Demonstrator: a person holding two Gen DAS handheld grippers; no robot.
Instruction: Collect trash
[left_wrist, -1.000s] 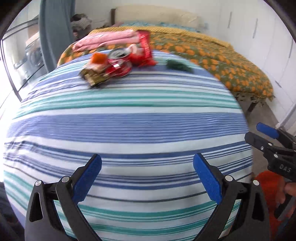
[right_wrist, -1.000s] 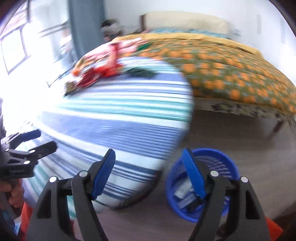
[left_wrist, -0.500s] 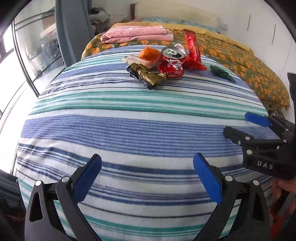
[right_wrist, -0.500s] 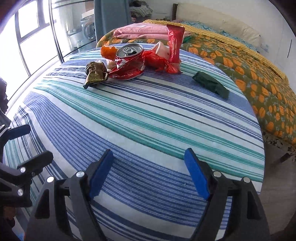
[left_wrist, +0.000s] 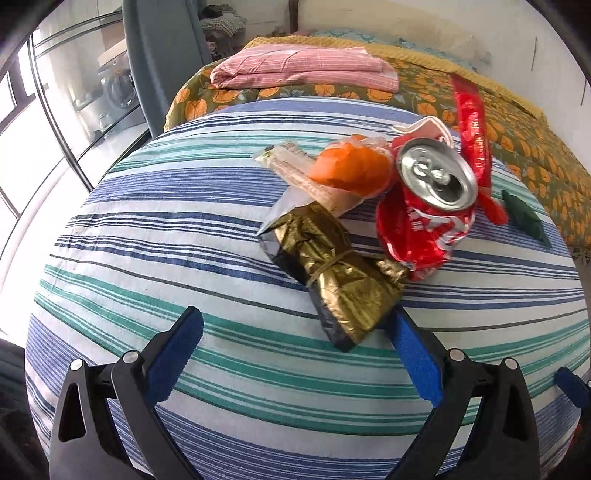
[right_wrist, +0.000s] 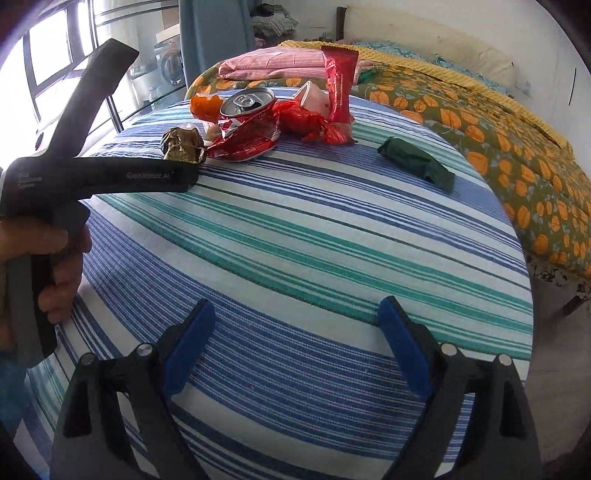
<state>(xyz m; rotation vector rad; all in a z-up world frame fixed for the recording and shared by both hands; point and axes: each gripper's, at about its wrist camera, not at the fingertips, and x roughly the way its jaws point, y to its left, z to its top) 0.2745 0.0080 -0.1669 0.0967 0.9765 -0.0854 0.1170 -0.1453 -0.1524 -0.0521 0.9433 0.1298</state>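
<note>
Trash lies piled on a striped round table (left_wrist: 184, 229): a gold foil wrapper (left_wrist: 332, 273), a crushed red can (left_wrist: 424, 218), an orange wrapper (left_wrist: 351, 170), a pale paper wrapper (left_wrist: 291, 166) and a tall red wrapper (left_wrist: 471, 122). A dark green wrapper (right_wrist: 417, 162) lies apart to the right. My left gripper (left_wrist: 295, 347) is open, its right finger just beside the gold wrapper's near end. My right gripper (right_wrist: 295, 332) is open and empty above the table's near part. The pile shows far off in the right wrist view, with the can (right_wrist: 247, 125) foremost.
A bed with an orange-flowered cover (right_wrist: 498, 122) stands behind the table, with a folded pink cloth (left_wrist: 303, 70) on it. Windows and a grey curtain (left_wrist: 159, 55) are at the left. The left gripper's body and the hand holding it (right_wrist: 92, 162) fill the right view's left side.
My left gripper has moved forward across the table to the trash pile, which is now much nearer. My right gripper has swung from the floor basket onto the table and advanced a little.
</note>
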